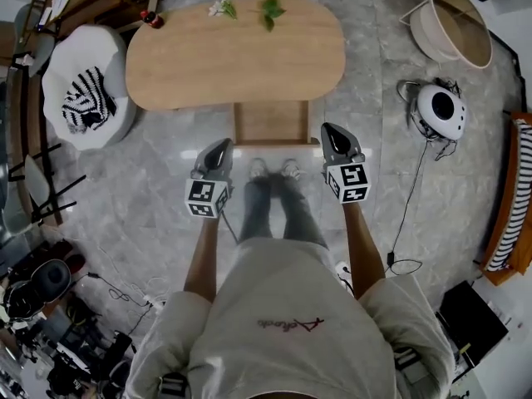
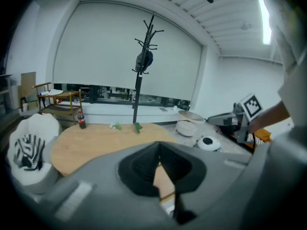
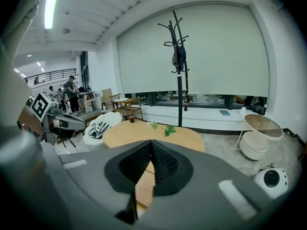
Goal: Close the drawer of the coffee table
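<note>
An oval wooden coffee table (image 1: 199, 56) stands ahead of me on the stone floor. Its drawer (image 1: 272, 123) is pulled out toward me from the near side, with its front edge near my feet. My left gripper (image 1: 218, 154) hangs shut just left of the drawer front, holding nothing. My right gripper (image 1: 331, 135) is shut and empty too, just right of the drawer's front corner. In the left gripper view the table (image 2: 91, 140) lies beyond the closed jaws; the right gripper view shows the table (image 3: 144, 133) and a strip of the drawer between the pads.
A white chair with a striped cushion (image 1: 87, 98) sits left of the table. A cola bottle (image 1: 152, 19) and green sprigs (image 1: 270, 11) lie on the tabletop. A round robot vacuum (image 1: 439, 110) with cables and a basket table (image 1: 455, 23) are to the right.
</note>
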Tool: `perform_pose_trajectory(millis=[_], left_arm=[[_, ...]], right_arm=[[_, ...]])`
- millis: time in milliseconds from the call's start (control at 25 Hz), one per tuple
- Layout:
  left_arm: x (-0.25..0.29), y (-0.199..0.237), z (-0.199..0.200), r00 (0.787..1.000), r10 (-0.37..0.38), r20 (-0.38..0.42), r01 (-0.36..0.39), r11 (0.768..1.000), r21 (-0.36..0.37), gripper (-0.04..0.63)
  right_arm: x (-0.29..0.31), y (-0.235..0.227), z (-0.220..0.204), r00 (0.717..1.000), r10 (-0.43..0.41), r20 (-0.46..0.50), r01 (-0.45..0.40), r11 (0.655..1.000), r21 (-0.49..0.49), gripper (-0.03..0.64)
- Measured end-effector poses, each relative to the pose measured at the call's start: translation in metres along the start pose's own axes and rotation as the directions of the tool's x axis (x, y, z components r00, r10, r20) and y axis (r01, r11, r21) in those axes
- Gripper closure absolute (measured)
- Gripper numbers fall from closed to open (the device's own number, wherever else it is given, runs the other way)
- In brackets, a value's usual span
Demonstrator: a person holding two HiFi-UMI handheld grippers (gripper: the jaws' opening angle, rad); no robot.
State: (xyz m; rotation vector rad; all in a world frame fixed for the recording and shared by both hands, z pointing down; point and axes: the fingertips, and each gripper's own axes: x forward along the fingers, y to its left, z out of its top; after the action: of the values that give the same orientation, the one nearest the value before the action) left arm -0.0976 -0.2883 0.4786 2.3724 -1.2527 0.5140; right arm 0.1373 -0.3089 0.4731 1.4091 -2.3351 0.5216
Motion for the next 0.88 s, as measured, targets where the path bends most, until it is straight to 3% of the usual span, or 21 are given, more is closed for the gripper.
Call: perform_pose_trajectory(millis=[880], left_arm=[[0.064,0.041,-0.205,0.984,-0.063,-0.166,0.05,0.996,-0.077,0.595]], right_arm=[[0.08,0.022,-0.209,0.986,0.012,-0.165,0.004,0.995,0.095,0.611]])
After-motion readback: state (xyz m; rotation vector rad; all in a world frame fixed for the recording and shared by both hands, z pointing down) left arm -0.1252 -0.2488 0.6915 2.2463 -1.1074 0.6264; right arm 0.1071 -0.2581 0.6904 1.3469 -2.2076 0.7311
